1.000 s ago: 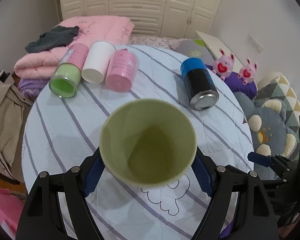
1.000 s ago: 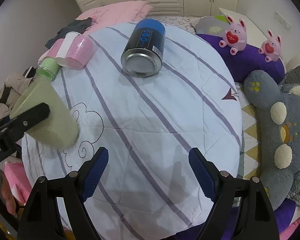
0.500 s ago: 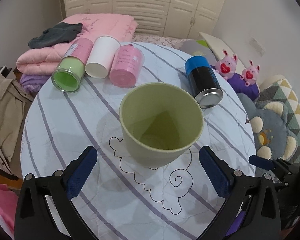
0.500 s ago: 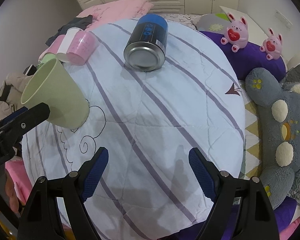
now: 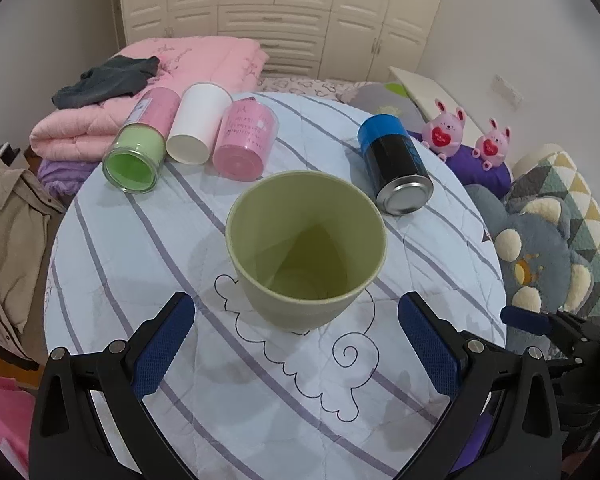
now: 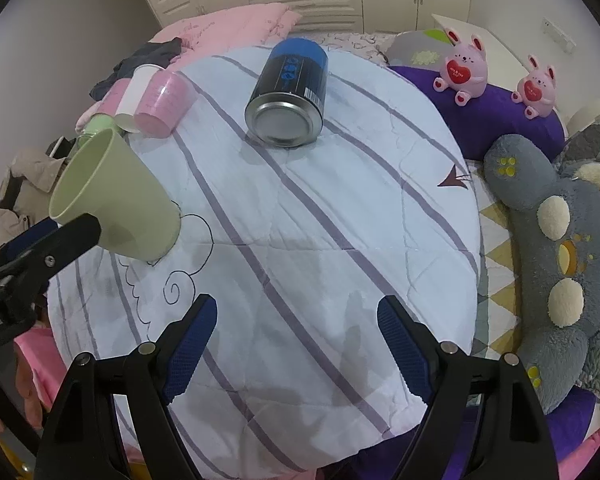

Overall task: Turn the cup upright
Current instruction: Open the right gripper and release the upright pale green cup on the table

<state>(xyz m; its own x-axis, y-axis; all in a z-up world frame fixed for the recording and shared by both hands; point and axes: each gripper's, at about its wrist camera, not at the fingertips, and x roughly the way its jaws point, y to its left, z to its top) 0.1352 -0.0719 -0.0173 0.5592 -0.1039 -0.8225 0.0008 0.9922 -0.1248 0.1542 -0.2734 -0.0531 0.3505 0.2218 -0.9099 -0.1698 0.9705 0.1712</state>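
We see the smooth, tapered green cup upright on the quilted striped cloth; left gripper and right gripper both gape, holding nothing.

The cup I am looking down into is a plain pale green one with no handle, widening from a narrow base to a broad round rim. It is standing upright, mouth up and empty, on the striped cloth of the round table. It is sitting on the table's left half, toward the near edge, its base resting on a drawn cloud outline.
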